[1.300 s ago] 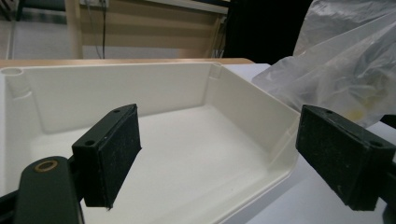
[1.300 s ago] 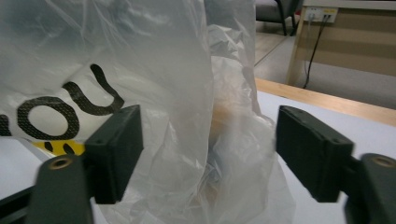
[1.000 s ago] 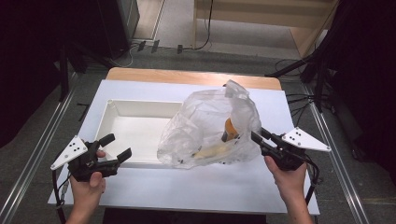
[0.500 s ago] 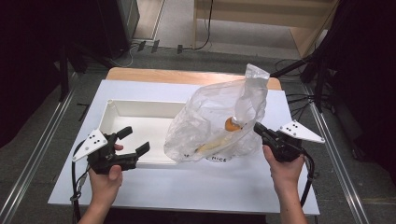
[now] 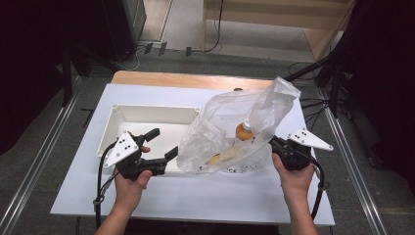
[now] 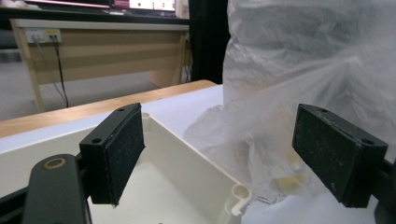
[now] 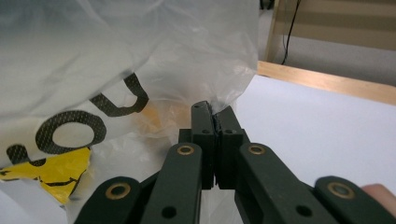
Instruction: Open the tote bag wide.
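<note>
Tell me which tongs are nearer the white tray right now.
Left. The left tongs hang open over the white tray's front edge; the right tongs are shut on the plastic bag, beyond the tray's right end.

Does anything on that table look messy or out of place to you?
Only the clear plastic bag: it slumps crumpled, leaning half over the right end of the white tray rather than sitting in it. The right gripper has its jaws pinched on the bag's edge; the left gripper waits open nearby. Nothing looks spilled or broken.
</note>
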Action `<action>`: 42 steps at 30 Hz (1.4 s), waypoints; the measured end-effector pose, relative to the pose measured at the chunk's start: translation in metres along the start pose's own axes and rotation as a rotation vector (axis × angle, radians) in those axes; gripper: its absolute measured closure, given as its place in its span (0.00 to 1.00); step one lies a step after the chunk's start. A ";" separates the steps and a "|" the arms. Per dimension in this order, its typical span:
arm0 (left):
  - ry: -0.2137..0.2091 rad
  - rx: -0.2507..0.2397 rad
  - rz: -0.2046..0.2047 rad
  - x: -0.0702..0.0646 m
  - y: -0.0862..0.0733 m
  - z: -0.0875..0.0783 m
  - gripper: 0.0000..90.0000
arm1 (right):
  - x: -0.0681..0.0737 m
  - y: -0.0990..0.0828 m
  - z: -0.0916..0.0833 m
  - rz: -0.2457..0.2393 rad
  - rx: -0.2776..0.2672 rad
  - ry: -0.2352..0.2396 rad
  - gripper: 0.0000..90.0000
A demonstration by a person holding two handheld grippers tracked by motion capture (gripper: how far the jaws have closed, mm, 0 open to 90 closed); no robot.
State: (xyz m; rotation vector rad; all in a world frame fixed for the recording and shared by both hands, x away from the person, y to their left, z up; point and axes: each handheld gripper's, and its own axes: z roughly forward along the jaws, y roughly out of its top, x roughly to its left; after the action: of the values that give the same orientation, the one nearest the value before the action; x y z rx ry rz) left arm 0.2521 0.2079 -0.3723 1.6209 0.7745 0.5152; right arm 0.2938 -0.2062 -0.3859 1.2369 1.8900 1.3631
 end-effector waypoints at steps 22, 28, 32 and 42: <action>-0.128 -0.014 0.066 -0.041 0.002 0.022 0.47 | 0.000 -0.009 0.007 0.023 0.027 -0.016 1.00; -0.083 0.045 0.082 -0.047 0.002 0.039 0.89 | 0.004 -0.008 0.007 -0.007 0.028 0.014 0.99; -0.044 0.082 0.043 -0.046 -0.003 0.049 1.00 | 0.000 -0.007 0.001 0.002 0.002 0.035 0.85; 0.013 0.207 0.036 -0.041 -0.014 0.057 1.00 | -0.007 0.011 -0.034 0.023 -0.115 0.111 0.54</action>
State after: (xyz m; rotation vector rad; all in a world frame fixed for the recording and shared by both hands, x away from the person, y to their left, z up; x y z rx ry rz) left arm 0.2616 0.1399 -0.3937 1.8265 0.8317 0.4840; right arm 0.2741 -0.2276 -0.3640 1.1516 1.8466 1.5587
